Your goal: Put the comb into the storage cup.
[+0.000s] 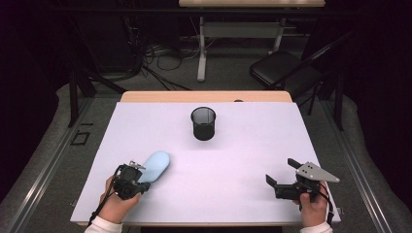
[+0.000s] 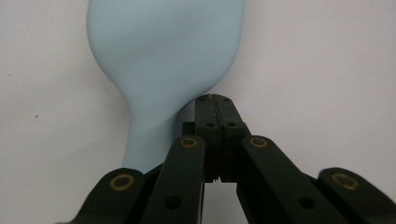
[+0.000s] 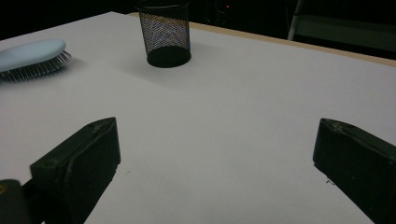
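Hairbrush ready for pickup

Our left gripper (image 2: 215, 100), fingers pinched shut, sits beside the pale blue plastic hairbrush (image 2: 163, 56): light, rigid, slippery; we'd grasp its narrow handle.

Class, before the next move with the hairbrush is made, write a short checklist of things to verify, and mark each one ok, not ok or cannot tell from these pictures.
1. Left gripper gripping the brush: not ok; its jaws are shut on each other beside the handle, with nothing between them.
2. Hairbrush lying flat, bristles down: ok.
3. Mesh cup upright with its mouth open: ok.
4. White table bare between brush and cup: ok.
5. Right gripper clear of the brush: ok; jaws open, at the table's right.
6. Cup empty inside: cannot tell.
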A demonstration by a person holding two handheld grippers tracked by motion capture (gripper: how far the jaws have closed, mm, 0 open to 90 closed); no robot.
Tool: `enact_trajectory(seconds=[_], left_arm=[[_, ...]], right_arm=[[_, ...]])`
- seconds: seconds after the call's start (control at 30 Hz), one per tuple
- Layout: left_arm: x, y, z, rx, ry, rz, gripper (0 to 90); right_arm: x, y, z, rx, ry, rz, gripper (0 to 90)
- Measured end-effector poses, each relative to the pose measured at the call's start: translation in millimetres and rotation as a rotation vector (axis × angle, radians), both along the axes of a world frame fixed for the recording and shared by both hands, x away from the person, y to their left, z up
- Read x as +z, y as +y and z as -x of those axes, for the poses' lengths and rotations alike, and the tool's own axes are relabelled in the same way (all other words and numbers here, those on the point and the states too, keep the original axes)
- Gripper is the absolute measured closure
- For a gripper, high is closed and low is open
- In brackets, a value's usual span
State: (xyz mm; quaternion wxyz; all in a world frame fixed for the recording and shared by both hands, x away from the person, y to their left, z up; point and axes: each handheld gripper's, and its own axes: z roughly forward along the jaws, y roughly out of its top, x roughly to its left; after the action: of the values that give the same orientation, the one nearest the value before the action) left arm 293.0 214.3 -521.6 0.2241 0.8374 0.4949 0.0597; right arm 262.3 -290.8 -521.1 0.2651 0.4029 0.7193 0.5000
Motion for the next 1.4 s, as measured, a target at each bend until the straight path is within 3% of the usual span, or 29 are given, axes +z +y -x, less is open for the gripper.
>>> enact_trajectory(seconds=[0.2, 0.57, 0.83, 0.9, 1.07, 1.23, 1.3, 1.4], left_arm=[[12.1, 7.5, 6.4, 0.023, -0.050, 0.070, 86.7], [24.0, 17.7, 11.6, 0.043, -0.187, 0.171, 78.9], [26.4, 17.5, 12.5, 0.042, -0.236, 0.171, 65.9], [26.3, 17.8, 13.5, 0.050, -0.261, 0.169, 60.5], [25.3, 19.4, 13.9, 0.057, -0.325, 0.214, 48.9], [25.6, 22.0, 12.7, 0.049, -0.371, 0.216, 40.5], [25.0, 24.0, 12.0, 0.032, -0.422, 0.219, 39.2], [26.1, 28.3, 11.3, 0.049, -0.415, 0.242, 38.4]], right_arm=[[-0.4, 0.6, -0.5, 0.002, -0.001, -0.002, 0.4], [-0.6, 1.5, -0.7, 0.004, 0.002, -0.006, 0.4], [-0.9, 1.3, -0.9, 0.003, 0.005, -0.003, 0.4], [-1.0, 1.4, -1.0, 0.004, 0.006, -0.003, 0.4], [-2.0, 2.4, -1.9, 0.005, 0.007, -0.005, 0.4], [-2.2, 3.4, -2.1, 0.009, 0.006, 0.002, 0.5], [-2.2, 3.3, -2.0, 0.008, 0.005, 0.001, 0.4], [-2.3, 3.1, -2.1, 0.005, 0.003, -0.003, 0.4]])
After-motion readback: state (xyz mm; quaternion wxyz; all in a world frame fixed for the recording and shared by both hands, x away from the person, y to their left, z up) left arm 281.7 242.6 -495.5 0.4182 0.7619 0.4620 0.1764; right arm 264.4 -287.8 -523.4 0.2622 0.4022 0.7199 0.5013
